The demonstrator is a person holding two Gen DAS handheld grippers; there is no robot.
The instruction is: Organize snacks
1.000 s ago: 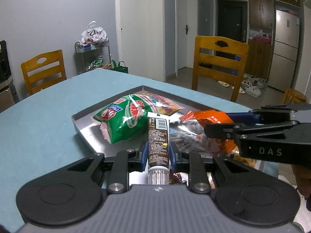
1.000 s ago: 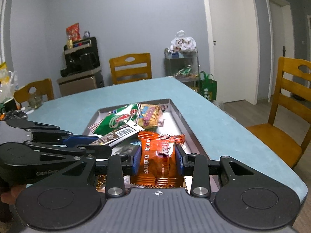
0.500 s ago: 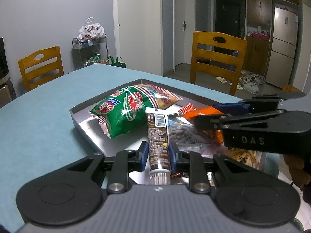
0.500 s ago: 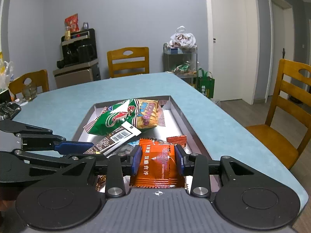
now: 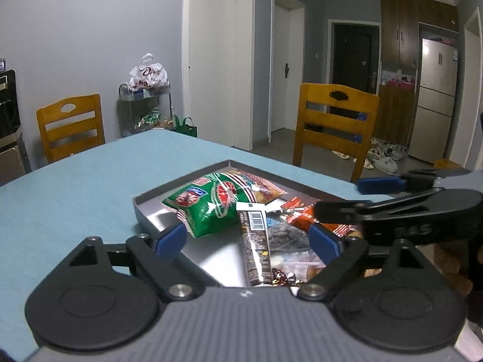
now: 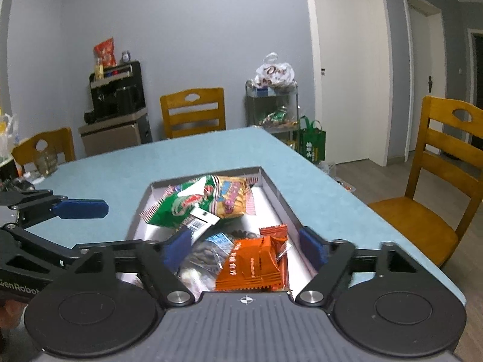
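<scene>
Now your left gripper [image 5: 246,238] spread wide, holding nothing; brown stick pack [image 5: 255,238] lies in tray [image 5: 151,208] between its fingers. Your right gripper [image 6: 244,246] likewise wide open, orange packet [image 6: 252,267] lying loose in tray beside green bag [image 6: 181,205]

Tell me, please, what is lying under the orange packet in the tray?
The orange packet rests partly on a clear bag of dark seeds, with a smaller orange sachet behind it. Whatever lies directly beneath it on the tray is covered.
</scene>
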